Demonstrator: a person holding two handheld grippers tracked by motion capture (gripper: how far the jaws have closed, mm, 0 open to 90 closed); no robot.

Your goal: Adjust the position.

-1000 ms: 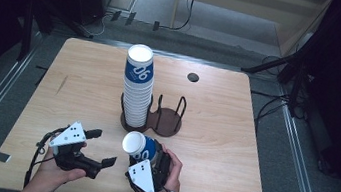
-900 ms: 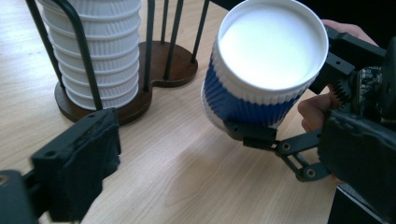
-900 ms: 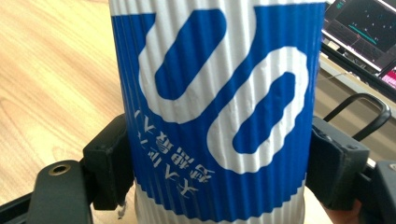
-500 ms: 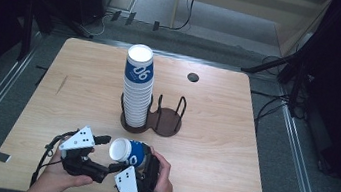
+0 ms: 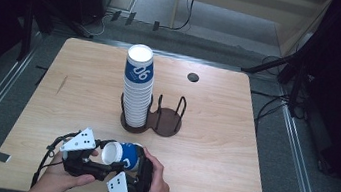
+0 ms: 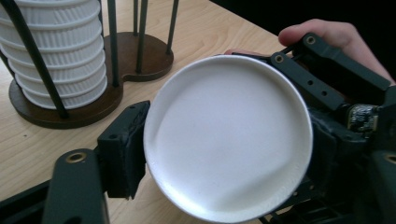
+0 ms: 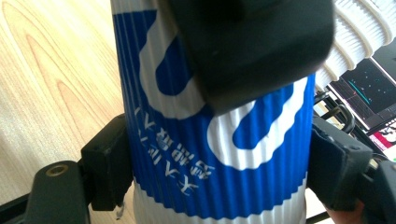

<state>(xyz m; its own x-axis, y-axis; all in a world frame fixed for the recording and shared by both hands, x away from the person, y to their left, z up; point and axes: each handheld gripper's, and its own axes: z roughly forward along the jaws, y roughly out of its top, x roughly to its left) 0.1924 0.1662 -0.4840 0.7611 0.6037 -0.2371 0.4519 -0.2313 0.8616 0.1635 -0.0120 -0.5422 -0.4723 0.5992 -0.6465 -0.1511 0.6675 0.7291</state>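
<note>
We see the blue-and-white paper cup lying on its side above the near edge of the counter, between both claws. The right claw clamps its ribbed blue wall, one pad on each side. The left claw has just been closing and now presses on the cup's white end, its pads hugging the rim. Behind stands the stack of cups in the dark wooden holder

A white "06" stands on the blue band of the top cup of the stack
</note>
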